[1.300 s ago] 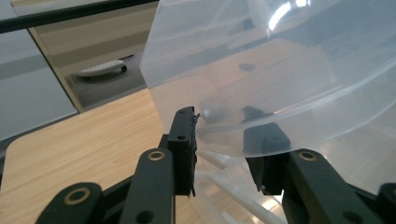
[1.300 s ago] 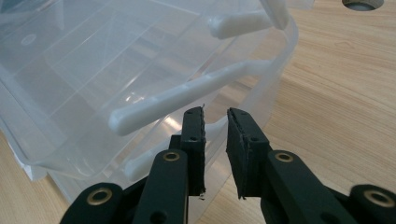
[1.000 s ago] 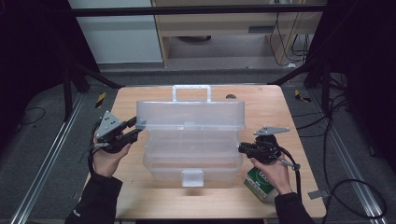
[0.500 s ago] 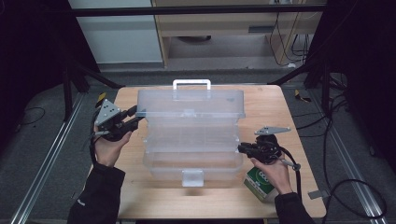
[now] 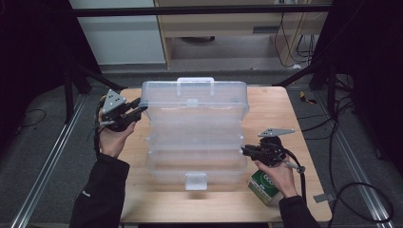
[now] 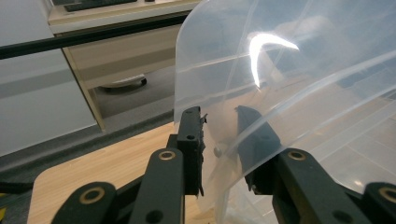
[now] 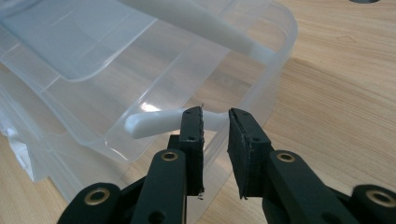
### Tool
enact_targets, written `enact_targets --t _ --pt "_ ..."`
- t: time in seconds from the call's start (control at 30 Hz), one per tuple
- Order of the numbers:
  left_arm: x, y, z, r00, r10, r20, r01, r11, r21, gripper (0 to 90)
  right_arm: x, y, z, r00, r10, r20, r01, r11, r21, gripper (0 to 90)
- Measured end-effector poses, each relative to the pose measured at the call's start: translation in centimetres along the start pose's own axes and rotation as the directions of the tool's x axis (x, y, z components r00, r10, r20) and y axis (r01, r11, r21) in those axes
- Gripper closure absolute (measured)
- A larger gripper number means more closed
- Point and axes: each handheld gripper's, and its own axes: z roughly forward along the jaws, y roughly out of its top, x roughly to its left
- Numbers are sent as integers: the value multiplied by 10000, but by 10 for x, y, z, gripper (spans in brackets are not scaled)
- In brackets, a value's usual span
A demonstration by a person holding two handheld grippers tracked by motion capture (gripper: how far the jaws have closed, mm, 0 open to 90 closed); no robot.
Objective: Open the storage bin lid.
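Sitting mid-table, the clear plastic box [image 5: 195, 137] has its lid tipped up at the back. Left gripper [image 5: 135, 110] straddles the lid's [image 6: 299, 70] left edge, jaws just closing in with a little gap left. Right gripper [image 5: 247, 151] sits narrow at the box's right side, gripping nothing I can see, a green carton [image 5: 263, 186] just under that hand.

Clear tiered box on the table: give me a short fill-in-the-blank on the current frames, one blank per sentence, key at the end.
1. The clear tiered box stands on a ____ table.
2. The left gripper has its jaws astride the edge of the box's ____ tier.
3. The handle on the lid is coloured ____.
4. A green-and-white carton stands beside the box, right below the ____ gripper.

Missing words: wooden; top; white; right
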Motion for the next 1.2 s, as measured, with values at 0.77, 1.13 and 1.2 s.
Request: enact_targets --t 0.77,1.13,1.2 --pt "22 21 44 9984 -508 -233 510 9987 91 739 1 1 0 9999 -75 99 74 10000 40 755" --pt "30 23 69 9960 -701 -562 710 9974 130 756 2 1 0 9998 -106 163 104 9999 127 753" --pt "32 22 73 9954 -779 -556 788 9968 143 759 3 1 0 9998 -123 159 121 9998 125 753"
